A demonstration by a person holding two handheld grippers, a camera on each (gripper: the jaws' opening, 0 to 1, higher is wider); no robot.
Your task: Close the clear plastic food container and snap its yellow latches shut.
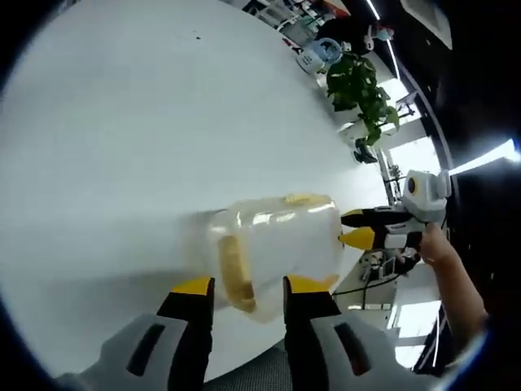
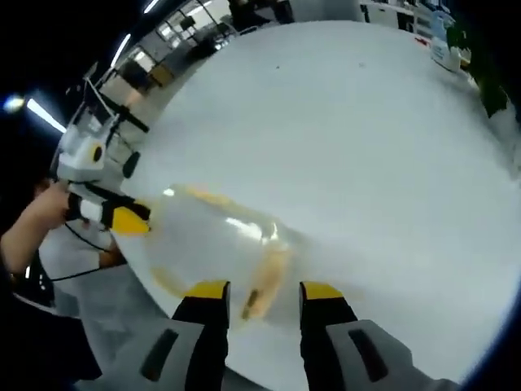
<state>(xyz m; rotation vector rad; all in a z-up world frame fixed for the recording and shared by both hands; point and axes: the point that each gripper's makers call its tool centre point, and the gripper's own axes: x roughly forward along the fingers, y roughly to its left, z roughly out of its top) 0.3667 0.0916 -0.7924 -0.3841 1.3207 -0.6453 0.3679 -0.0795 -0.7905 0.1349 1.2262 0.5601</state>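
The clear plastic container [image 1: 281, 236] lies on its side on the white table [image 1: 146, 122]. A yellow latch [image 1: 234, 273] sits on its near end, between the yellow-tipped jaws of my left gripper [image 1: 250, 287], which stand apart around that end. The right gripper [image 1: 358, 228] reaches in from the right and meets the container's other end. In the right gripper view the container [image 2: 216, 232] stretches away to the left. Its yellow latch [image 2: 262, 289] lies between the open jaws of my right gripper [image 2: 264, 292]. The left gripper [image 2: 122, 216] is at the far end.
The container lies near the table's edge [image 1: 358, 269], with floor beyond. A leafy plant [image 1: 362, 90] stands past the table's far side. A person's hand [image 1: 440, 244] holds the right gripper, and a hand [image 2: 41, 216] holds the left one. The white table [image 2: 366, 147] spreads wide behind.
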